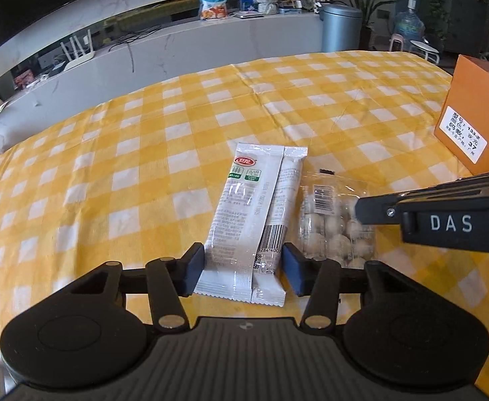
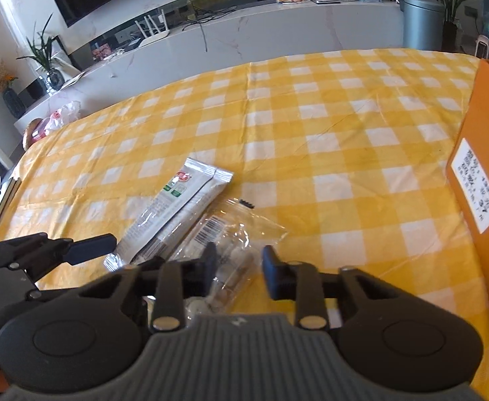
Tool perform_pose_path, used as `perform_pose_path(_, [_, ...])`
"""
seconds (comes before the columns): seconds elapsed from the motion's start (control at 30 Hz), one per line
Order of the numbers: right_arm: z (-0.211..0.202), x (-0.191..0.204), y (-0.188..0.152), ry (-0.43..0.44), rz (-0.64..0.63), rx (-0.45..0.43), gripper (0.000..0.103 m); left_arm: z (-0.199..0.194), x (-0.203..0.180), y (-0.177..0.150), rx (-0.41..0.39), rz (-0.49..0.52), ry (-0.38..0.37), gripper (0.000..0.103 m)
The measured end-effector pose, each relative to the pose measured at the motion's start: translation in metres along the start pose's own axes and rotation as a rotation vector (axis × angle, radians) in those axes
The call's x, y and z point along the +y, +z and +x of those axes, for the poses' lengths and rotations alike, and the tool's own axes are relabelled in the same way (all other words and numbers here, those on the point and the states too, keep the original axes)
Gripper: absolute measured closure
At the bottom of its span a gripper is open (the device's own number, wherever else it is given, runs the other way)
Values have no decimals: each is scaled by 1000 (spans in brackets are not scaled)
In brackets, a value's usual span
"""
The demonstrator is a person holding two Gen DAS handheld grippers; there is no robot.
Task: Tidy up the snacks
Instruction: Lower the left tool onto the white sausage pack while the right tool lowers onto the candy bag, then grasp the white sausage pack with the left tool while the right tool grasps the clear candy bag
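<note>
Two sets of jaws are standing spread, the left gripper (image 1: pixel 243 269) straddling a white foil snack packet (image 1: pixel 249 220), the right gripper (image 2: pixel 239 272) partly hiding a clear bag of pale round snacks (image 2: pixel 234 244).

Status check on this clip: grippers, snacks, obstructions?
Left gripper jaws flank the white snack packet, contact unclear. Right gripper open over the clear bag of balls. Orange box stands right, apart.
</note>
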State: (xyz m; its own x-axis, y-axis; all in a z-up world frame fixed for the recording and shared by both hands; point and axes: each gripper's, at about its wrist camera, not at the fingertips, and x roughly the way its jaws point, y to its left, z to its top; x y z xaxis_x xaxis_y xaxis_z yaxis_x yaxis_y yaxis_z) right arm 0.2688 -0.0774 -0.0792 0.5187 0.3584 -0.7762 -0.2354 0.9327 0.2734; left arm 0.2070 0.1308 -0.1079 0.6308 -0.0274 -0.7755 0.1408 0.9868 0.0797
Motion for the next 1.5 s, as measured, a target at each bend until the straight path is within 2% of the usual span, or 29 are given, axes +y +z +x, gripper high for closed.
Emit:
perform_pose_path(0.07, [-7, -7, -4, -11, -7, -3, 92, -7, -9, -3, 8, -25, 19, 65])
perform_pose_path(0.13, [-11, -12, -7, -49, -7, 12, 96, -10, -16, -7, 37, -71, 15, 69])
perform_pose_path(0.23, [-16, -24, -14, -31, 54, 29, 89, -18, -21, -12, 36, -135, -34, 70])
perform_pose_path(0.27, [-20, -26, -17, -32, 67, 21, 79, -18, -22, -13, 45, -163, -64, 77])
perform_pose_path(0.37, [-30, -25, -20, -65, 46, -15, 58, -24, -20, -17, 27, -185, -59, 76])
perform_pose_path(0.4, [-32, -23, -20, -58, 34, -22, 56, -27, -17, -18, 5, -194, -45, 75])
perform_pose_path(0.43, [-34, -22, -19, -49, 28, -26, 52, -32, -13, -18, -25, -202, -30, 68])
perform_pose_path(0.47, [-34, -20, -18, -46, 23, -29, 50, -36, -9, -18, -48, -207, -20, 56])
perform_pose_path(0.53, [-34, -14, -18, -42, 8, -40, 44, -42, -1, -17, -74, -210, -3, 40])
perform_pose_path(0.67, [-29, -5, -17, -17, -4, -44, 38, -42, 9, -16, -57, -183, 25, 37])
perform_pose_path(0.77, [-20, 2, -17, -15, -24, -33, 37, -40, 14, -17, -52, -180, 54, 32])
perform_pose_path(0.87, [-11, 9, -16, -14, -35, -22, 37, -33, 19, -18, -25, -177, 74, 32])
perform_pose_path(1.0, [3, 16, -17, -32, -63, 1, 37, -26, 15, -20, -11, -89, 101, 28])
perform_pose_path(1.07, [5, 23, -20, -53, -123, -9, 38, -23, 12, -22, -6, -46, 115, 24])
perform_pose_path(1.2, [7, 24, -23, -71, -193, -20, 45, -20, 13, -23, -3, -40, 108, 20])
perform_pose_path(1.33, [2, 11, -23, -86, -222, -27, 46, -20, 17, -21, -27, -55, 102, 15])
perform_pose_path(1.5, [-6, -4, -25, -135, -262, -42, 39, -15, 19, -4, -70, -100, 23, 11])
